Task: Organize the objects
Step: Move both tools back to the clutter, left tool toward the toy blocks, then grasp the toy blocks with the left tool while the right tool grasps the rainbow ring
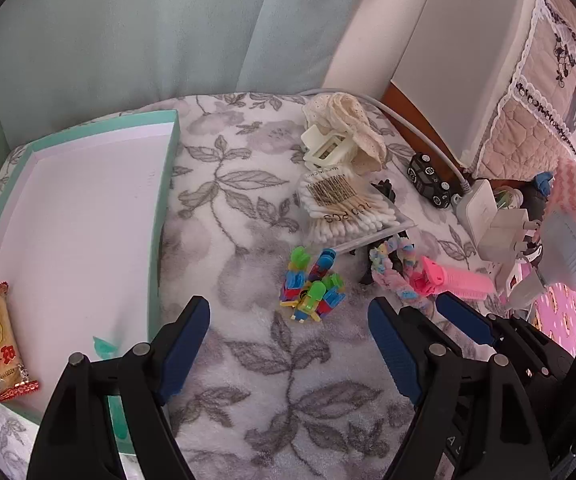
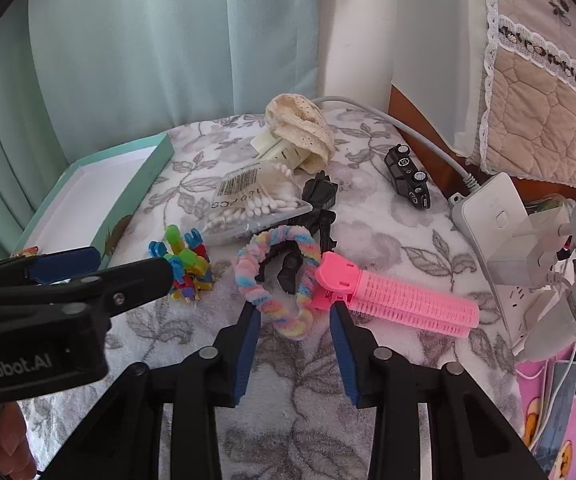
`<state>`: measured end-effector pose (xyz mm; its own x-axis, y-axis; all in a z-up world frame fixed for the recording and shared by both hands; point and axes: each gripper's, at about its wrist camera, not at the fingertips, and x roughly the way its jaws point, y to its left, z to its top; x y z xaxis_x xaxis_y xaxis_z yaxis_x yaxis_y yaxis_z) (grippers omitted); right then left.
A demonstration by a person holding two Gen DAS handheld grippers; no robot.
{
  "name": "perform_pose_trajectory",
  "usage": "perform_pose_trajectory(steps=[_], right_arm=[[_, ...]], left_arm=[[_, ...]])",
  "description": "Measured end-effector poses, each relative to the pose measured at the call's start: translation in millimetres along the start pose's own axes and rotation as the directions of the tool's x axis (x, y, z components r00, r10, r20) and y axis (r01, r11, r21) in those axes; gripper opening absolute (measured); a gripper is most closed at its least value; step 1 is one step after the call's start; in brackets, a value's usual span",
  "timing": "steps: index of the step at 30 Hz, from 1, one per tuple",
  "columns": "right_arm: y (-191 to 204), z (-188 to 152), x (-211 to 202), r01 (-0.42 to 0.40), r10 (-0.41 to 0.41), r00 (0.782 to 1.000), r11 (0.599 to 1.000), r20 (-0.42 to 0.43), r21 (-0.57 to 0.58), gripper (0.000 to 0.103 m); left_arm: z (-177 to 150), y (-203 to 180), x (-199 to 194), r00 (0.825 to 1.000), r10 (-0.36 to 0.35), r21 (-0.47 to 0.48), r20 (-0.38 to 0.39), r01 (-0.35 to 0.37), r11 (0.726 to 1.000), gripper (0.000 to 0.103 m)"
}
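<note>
On the floral blanket lie a pile of coloured plastic clips (image 1: 312, 284) (image 2: 188, 264), a bag of cotton swabs (image 1: 340, 204) (image 2: 248, 200), a pastel scrunchie (image 2: 272, 276) (image 1: 392, 276) and a pink hair roller clip (image 2: 400, 300) (image 1: 456, 280). My right gripper (image 2: 296, 344) is open, its tips either side of the scrunchie's near edge. My left gripper (image 1: 288, 348) is open and holds nothing, just short of the clips. A teal box (image 1: 88, 220) (image 2: 88, 184) at the left holds a snack packet (image 1: 2, 344).
A cream claw clip with a lace scrunchie (image 1: 336, 136) (image 2: 300, 132), a black toy car (image 1: 428, 180) (image 2: 408, 180) and a black toy figure (image 2: 316, 208) lie further back. A white power strip (image 2: 500, 216) with plugs lines the right side. Curtains hang behind.
</note>
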<state>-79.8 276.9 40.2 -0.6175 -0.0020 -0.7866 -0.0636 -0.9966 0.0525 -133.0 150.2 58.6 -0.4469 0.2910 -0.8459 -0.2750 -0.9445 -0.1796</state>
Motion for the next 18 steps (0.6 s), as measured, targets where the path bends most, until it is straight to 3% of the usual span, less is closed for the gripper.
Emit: perform_pose_trajectory(steps=[3, 7, 11, 13, 18], right_arm=[[1, 1, 0, -0.007, 0.007, 1.0, 1.0, 0.005, 0.003, 0.028], [0, 2, 1, -0.016, 0.016, 1.0, 1.0, 0.006, 0.009, 0.018], [0, 2, 0, -0.019, 0.019, 1.0, 1.0, 0.015, 0.014, 0.011], [-2, 2, 0, -0.025, 0.025, 1.0, 0.999, 0.018, 0.024, 0.01], [-5, 3, -3, -0.031, 0.03, 0.999, 0.999, 0.024, 0.033, 0.009]], left_arm=[[2, -2, 9, 1.0, -0.005, 0.004, -0.023, 0.005, 1.0, 0.068], [4, -3, 19, 0.999, -0.014, 0.002, -0.041, 0.014, 1.0, 0.067], [6, -2, 27, 0.998, -0.021, -0.005, -0.063, 0.02, 1.0, 0.055], [6, -2, 31, 0.997, -0.023, -0.012, -0.071, 0.022, 1.0, 0.054], [7, -2, 34, 0.997, -0.04, -0.022, -0.073, 0.038, 0.999, 0.036]])
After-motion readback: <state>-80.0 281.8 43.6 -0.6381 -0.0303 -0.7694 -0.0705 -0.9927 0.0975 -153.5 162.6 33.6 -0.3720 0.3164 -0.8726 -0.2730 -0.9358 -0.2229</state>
